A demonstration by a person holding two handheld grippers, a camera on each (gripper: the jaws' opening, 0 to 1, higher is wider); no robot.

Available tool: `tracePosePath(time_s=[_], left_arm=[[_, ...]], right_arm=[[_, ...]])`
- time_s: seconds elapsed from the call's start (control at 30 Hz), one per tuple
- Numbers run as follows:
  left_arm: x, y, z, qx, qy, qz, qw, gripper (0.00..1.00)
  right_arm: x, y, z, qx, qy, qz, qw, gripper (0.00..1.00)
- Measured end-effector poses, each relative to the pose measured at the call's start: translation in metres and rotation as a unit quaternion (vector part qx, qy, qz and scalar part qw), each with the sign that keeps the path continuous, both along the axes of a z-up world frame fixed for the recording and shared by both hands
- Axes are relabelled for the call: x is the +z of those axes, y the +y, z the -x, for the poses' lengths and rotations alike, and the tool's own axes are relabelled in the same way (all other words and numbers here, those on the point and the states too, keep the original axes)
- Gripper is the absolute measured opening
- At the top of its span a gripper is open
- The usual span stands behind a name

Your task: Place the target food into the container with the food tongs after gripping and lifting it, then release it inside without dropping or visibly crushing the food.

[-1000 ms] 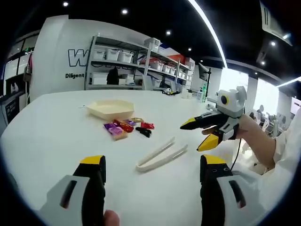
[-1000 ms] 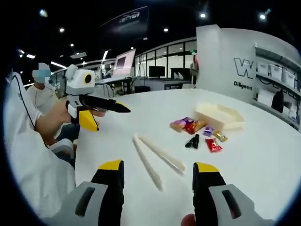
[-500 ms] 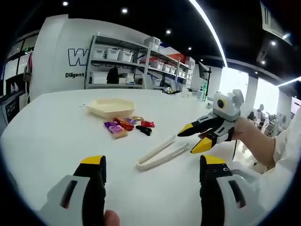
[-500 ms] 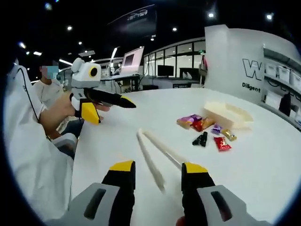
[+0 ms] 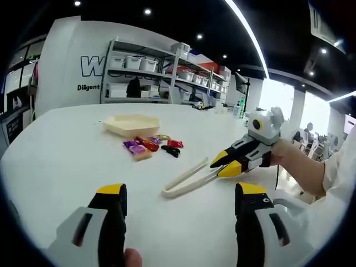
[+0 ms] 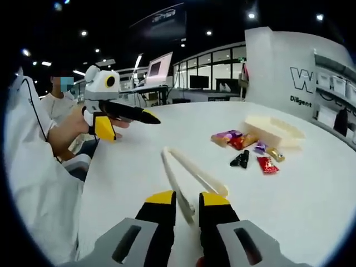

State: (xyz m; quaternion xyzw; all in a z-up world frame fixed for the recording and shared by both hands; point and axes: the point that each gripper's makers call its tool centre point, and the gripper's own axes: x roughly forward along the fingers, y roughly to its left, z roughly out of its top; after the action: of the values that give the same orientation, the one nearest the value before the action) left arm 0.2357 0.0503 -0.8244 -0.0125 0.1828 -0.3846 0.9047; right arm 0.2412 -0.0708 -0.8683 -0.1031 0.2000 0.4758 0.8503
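Two claws: right claw [image 6: 186, 201] narrowed around tongs [image 6: 186, 175], contact unclear; left claw [image 5: 177, 196] wide, empty.

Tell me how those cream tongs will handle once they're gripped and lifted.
The tongs look like thin plastic, so probably light. Their two long arms join at one end only, so they will likely flex and spring under the right gripper. Smooth and lying flat on the glossy table, they may slide if nudged.

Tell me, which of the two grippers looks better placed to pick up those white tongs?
The right gripper, I'd say. Its jaws have nearly closed around one arm of the tongs on the table. The left gripper is held wide open, back from the tongs.
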Motion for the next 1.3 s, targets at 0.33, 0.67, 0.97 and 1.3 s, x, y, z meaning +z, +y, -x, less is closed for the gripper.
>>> tracePosePath(time_s=[0.33, 0.67, 0.97, 1.3], left_arm=[[0.002, -0.001, -0.001, -0.001, -0.001, -0.003, 1.0000, 0.77], [0.003, -0.001, -0.002, -0.002, -0.001, -0.005, 1.0000, 0.77], [0.003, -0.002, -0.002, -0.003, -0.002, -0.009, 1.0000, 0.77], [-0.002, -0.002, -0.002, -0.003, 0.003, -0.011, 0.9999, 0.76]], right_arm=[[-0.003, 0.003, -0.001, 0.015, 0.006, 0.000, 0.9999, 0.06], [-0.004, 0.007, -0.001, 0.032, 0.005, 0.003, 0.9995, 0.04], [-0.004, 0.010, 0.004, 0.053, -0.005, 0.006, 0.9985, 0.00], [-0.003, 0.014, 0.009, 0.068, -0.006, -0.007, 0.9976, 0.00]])
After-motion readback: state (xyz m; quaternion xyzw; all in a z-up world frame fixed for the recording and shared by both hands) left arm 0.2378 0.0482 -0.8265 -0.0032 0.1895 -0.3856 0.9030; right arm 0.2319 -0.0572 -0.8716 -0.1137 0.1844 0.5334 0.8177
